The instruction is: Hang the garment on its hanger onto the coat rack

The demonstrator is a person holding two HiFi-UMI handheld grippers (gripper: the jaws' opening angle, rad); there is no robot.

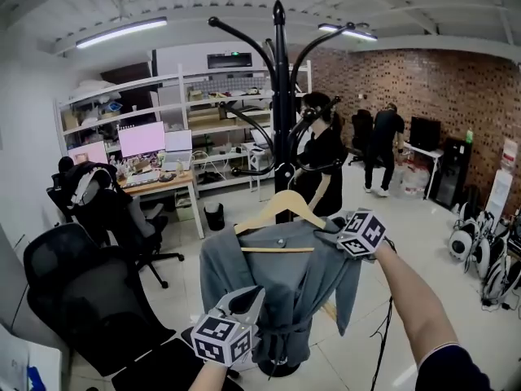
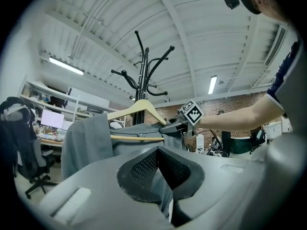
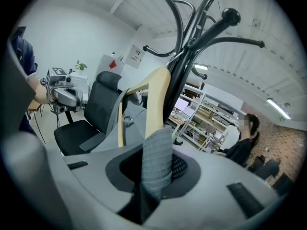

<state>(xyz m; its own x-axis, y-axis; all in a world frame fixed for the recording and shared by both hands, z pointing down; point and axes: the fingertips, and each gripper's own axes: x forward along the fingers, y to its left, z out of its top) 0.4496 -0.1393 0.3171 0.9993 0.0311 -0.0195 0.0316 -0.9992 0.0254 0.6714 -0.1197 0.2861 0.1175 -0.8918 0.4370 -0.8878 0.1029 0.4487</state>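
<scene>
One grey garment (image 1: 277, 275) on one wooden hanger (image 1: 281, 206), in front of the pole of one black coat rack (image 1: 281, 96), below its hooks. Two grippers. Left gripper (image 1: 247, 300): low, near, level, jaws clenched on the garment's lower cloth. Right gripper (image 1: 330, 225): forearm outstretched, tipped down, jaws grasping a fold at the garment's right shoulder.

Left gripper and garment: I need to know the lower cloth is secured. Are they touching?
Touching. The left gripper view shows the left gripper with its jaws closed on a fold of the grey garment.
</scene>
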